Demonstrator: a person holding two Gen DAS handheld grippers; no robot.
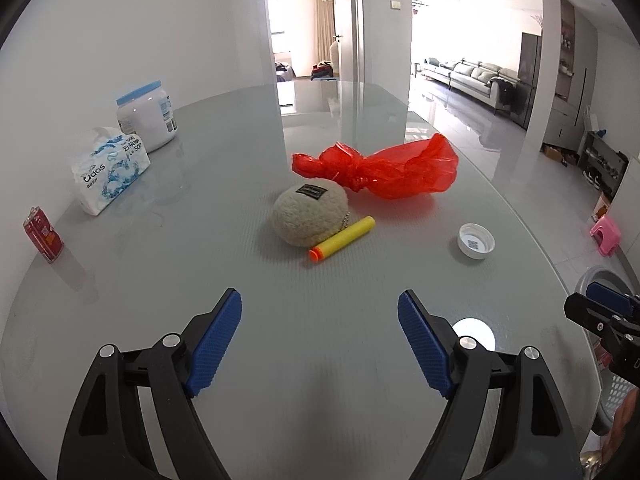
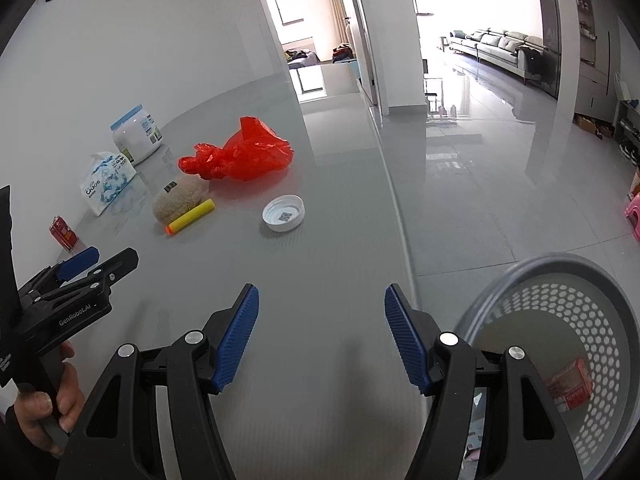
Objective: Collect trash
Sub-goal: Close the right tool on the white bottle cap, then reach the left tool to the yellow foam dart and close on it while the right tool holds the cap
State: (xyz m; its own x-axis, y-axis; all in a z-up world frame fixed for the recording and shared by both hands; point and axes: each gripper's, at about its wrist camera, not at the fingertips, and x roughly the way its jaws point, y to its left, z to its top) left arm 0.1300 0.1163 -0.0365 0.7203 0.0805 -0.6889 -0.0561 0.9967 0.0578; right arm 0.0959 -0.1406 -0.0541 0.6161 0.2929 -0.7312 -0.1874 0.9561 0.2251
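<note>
A crumpled red plastic bag (image 1: 384, 168) (image 2: 240, 156) lies on the grey table beyond a white bottle cap (image 1: 475, 241) (image 2: 284, 213) and a yellow foam dart (image 1: 343, 238) (image 2: 190, 217). My left gripper (image 1: 320, 312) is open and empty over the near table, short of the dart. My right gripper (image 2: 320, 308) is open and empty near the table's right edge; it also shows in the left wrist view (image 1: 600, 312). A grey perforated trash basket (image 2: 580, 280) stands below the table at right, with a red packet inside.
A beige plush pouch (image 1: 310, 216) (image 2: 178, 198) touches the dart. A tissue pack (image 1: 108, 168) (image 2: 106, 180), a white jar (image 1: 148, 116) (image 2: 136, 132) and a small red can (image 1: 43, 234) (image 2: 63, 232) stand at the left. A pink stool (image 1: 606, 234) is on the floor.
</note>
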